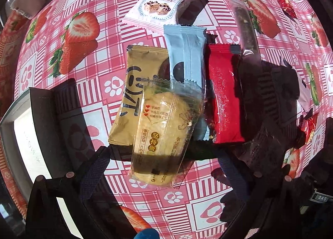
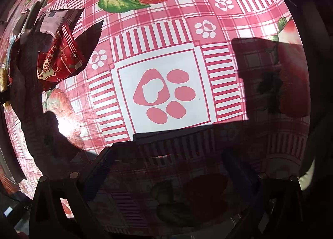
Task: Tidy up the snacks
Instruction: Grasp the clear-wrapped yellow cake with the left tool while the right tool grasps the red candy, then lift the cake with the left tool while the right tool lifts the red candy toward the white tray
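In the left wrist view a pile of snack packets lies on the pink strawberry tablecloth [image 1: 87,64]. A clear-wrapped pale cookie packet [image 1: 164,133] lies on top, its lower end between my left gripper's [image 1: 164,166] open fingers. Beneath it lie a gold packet [image 1: 135,93], a light blue packet [image 1: 185,56] and a red packet [image 1: 224,97]. A white Crispy Cranberry packet [image 1: 160,4] lies farther off. My right gripper [image 2: 166,160] is open and empty above bare cloth, with a red candy packet [image 2: 60,56] to its upper left.
A white box [image 1: 22,126] with a dark rim stands at the left of the left wrist view. A dark clear-wrapped bar [image 1: 245,24] and small red candies [image 1: 285,4] lie at the right. Hard shadows cross the cloth in both views.
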Action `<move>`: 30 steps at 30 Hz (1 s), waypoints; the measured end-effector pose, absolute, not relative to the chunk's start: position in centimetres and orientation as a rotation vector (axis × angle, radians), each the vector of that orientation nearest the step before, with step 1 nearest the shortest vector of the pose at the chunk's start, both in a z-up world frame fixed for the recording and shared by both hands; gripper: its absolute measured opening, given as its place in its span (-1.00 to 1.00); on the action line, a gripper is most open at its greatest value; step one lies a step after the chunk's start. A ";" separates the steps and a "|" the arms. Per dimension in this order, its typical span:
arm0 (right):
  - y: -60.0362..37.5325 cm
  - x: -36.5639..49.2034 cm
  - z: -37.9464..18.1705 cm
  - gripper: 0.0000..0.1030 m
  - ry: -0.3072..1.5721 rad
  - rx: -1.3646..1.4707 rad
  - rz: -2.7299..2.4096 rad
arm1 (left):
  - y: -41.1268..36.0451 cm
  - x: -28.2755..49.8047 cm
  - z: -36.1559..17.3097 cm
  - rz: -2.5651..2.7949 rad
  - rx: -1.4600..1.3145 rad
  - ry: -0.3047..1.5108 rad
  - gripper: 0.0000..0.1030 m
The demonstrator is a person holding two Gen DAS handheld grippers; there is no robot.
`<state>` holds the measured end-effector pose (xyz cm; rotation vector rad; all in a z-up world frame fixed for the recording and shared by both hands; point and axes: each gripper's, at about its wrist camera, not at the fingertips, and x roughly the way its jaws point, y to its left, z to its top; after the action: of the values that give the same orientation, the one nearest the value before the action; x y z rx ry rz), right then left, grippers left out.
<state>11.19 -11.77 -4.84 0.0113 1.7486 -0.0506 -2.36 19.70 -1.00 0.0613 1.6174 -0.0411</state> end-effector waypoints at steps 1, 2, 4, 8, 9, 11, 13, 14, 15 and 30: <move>-11.8 11.2 -4.9 1.00 1.752 0.012 -0.050 | 19.7 -2.3 -1.0 -0.044 0.048 1.622 1.00; -11.7 11.5 -5.0 1.00 1.761 0.016 -0.049 | 19.8 -2.2 -1.1 -0.048 0.043 1.622 1.00; -11.6 12.0 -5.0 1.00 1.789 0.015 -0.058 | 21.2 -2.5 -1.0 -0.051 0.046 1.618 1.00; -10.9 13.7 -3.5 1.00 1.748 0.211 -0.041 | 21.7 -3.3 -1.1 -0.046 0.050 1.649 1.00; -10.5 14.4 -2.9 1.00 1.729 0.285 -0.031 | 21.9 -3.1 -1.3 -0.039 0.047 1.674 1.00; -9.5 16.1 -2.0 1.00 1.692 0.380 -0.016 | 23.8 -2.1 -2.7 -0.014 0.033 1.713 1.00; -8.2 17.8 -1.7 1.00 1.680 0.417 -0.008 | 23.7 -1.8 -2.7 -0.009 0.045 1.706 1.00; -7.5 18.6 -1.8 1.00 1.687 0.426 -0.008 | 23.5 -1.8 -2.6 -0.013 0.059 1.694 0.96; -6.8 19.2 -2.0 1.00 1.700 0.432 -0.007 | 23.2 -1.6 -2.6 -0.018 0.073 1.686 0.89; 0.0 13.9 -1.9 -0.18 1.744 0.095 0.102 | 21.7 -8.8 -1.8 -0.212 0.131 1.672 -0.19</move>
<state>13.88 0.04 -1.86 0.0949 1.7439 0.1025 -8.80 21.73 -1.84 0.1310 1.6724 -0.2121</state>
